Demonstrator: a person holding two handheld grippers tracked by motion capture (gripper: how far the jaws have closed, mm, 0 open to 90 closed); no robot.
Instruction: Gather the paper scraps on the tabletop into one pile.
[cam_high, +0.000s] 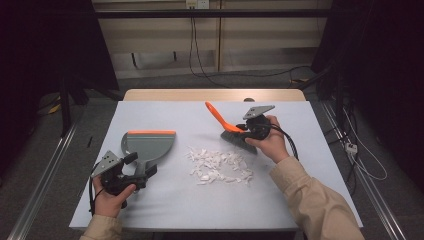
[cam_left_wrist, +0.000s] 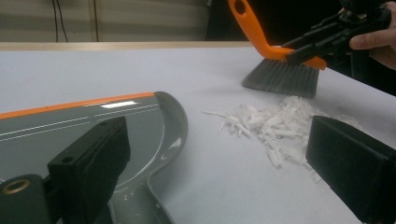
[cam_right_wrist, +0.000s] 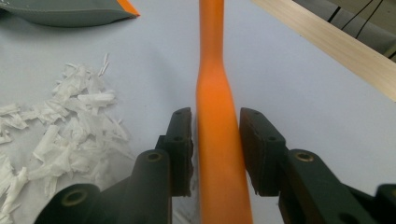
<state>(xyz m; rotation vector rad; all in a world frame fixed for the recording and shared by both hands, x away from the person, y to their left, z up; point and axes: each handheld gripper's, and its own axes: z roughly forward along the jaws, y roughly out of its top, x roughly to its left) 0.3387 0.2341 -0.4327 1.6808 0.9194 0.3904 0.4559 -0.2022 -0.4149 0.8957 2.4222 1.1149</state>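
An orange-handled brush (cam_high: 217, 115) stands with its grey bristles (cam_left_wrist: 280, 77) on the white table, just behind a pile of white paper shreds (cam_high: 220, 165). My right gripper (cam_high: 242, 131) has its jaws either side of the orange handle (cam_right_wrist: 215, 93), with a thin gap at each pad (cam_right_wrist: 254, 140), so it is open. A grey dustpan (cam_high: 150, 145) with an orange lip lies flat to the left of the shreds. My left gripper (cam_high: 141, 164) is open wide at the dustpan's handle end; one jaw hangs over the pan (cam_left_wrist: 70, 126), the other stands off beside the shreds (cam_left_wrist: 271, 123).
The white table cover (cam_high: 200, 205) has bare room in front of the shreds and at the far right. A wooden table edge (cam_high: 215, 95) runs along the back. Cables lie on the floor beyond and to the right.
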